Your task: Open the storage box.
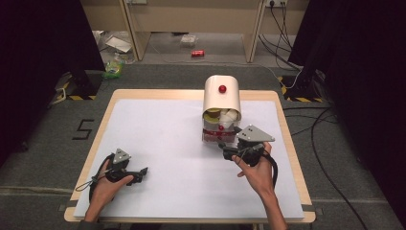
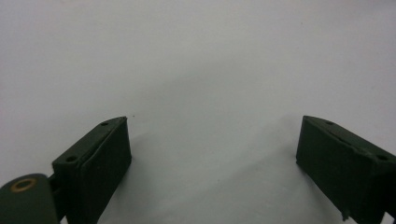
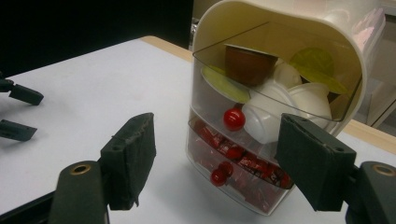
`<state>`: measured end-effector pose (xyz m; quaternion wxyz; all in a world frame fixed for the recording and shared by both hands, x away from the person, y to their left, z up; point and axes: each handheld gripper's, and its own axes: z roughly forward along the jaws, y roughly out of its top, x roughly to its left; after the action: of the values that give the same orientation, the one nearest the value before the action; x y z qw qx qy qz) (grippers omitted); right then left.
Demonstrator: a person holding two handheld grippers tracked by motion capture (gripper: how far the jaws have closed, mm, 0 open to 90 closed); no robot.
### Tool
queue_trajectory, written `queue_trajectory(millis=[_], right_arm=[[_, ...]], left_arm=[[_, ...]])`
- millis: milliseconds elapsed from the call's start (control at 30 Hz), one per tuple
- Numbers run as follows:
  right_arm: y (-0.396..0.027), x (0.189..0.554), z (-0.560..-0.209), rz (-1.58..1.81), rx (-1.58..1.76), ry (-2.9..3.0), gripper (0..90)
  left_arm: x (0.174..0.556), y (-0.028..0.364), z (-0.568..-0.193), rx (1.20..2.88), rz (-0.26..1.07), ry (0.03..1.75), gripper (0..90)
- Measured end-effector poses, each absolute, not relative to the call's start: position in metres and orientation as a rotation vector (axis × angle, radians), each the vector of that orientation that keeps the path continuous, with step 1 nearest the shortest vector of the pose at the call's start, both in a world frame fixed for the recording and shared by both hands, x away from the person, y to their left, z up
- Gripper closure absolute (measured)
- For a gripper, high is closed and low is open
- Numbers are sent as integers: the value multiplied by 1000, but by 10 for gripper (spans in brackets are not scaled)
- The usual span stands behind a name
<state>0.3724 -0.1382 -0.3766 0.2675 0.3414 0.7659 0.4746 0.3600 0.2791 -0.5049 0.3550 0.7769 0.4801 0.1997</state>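
I'm holding my left gripper (image 1: 142, 171) low over the near left part of the white table (image 1: 163, 139), its jaws spread wide with nothing between them but bare tabletop, and in the left gripper view I'm looking straight down along them at that plain white surface. My left hand (image 1: 106, 184) is wrapping its handle near the table's front edge. My right gripper (image 1: 224, 148) is sitting well apart from it, over on the right side, and I'm pointing it at the cream container (image 1: 221, 103) that is standing upright toward the far middle of the table. Its jaws are also gaping wide, gripping nothing, with the front of the container just beyond them. In the right gripper view I'm looking at two clear drawers: the upper drawer (image 3: 261, 98) is tipping open and holding coffee pods (image 3: 268, 107), brown, white and yellow-green, while the lower drawer (image 3: 243, 172) is holding red wrapped pieces. Each drawer is carrying a red knob (image 3: 234, 119), and a third red knob (image 1: 222, 88) is sitting on the container's top. My right hand (image 1: 258, 172) is gripping the handle just behind, with the cable trailing back along my wrist.
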Motion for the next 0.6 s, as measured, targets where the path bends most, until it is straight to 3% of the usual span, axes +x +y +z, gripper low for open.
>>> queue_trajectory(millis=[600], right_arm=[[-127, 393, -368, 1293, 882, 2042, 288]], left_arm=[[360, 279, -505, 2008, 517, 1241, 93]])
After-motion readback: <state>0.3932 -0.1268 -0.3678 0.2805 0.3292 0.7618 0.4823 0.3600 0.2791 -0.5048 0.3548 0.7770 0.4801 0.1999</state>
